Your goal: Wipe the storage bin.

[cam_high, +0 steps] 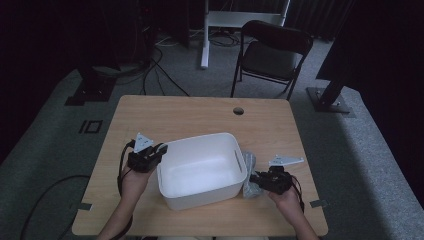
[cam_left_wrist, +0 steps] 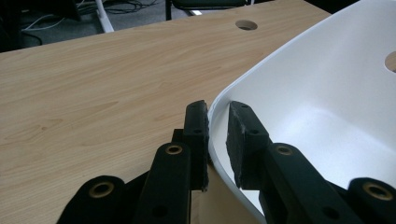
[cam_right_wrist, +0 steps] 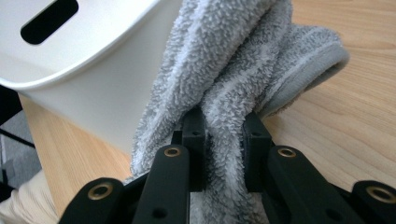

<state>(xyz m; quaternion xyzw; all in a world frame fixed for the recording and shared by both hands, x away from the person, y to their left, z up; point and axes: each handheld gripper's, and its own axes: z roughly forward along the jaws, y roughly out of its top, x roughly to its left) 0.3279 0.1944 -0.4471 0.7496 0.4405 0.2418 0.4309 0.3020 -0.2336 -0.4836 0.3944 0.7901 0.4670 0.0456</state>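
We're holding the white bin [cam_high: 200, 170] steady and lifting the grey towel [cam_high: 248, 175] in from its right side.
Left gripper [cam_left_wrist: 217, 135] fingers clenched on the bin's rim; right gripper [cam_right_wrist: 224, 140] fingers clenched on a bunched towel fold, just off the bench [cam_high: 165, 115]. Best: clear the rim fully before moving across. Right gripper view shows the grip; high view shows towel against bin wall.

My left gripper [cam_left_wrist: 216, 140] and right gripper [cam_right_wrist: 223, 156]: black jaws, brass-ringed screw holes, grey three-cornered plates, black trailing cables.
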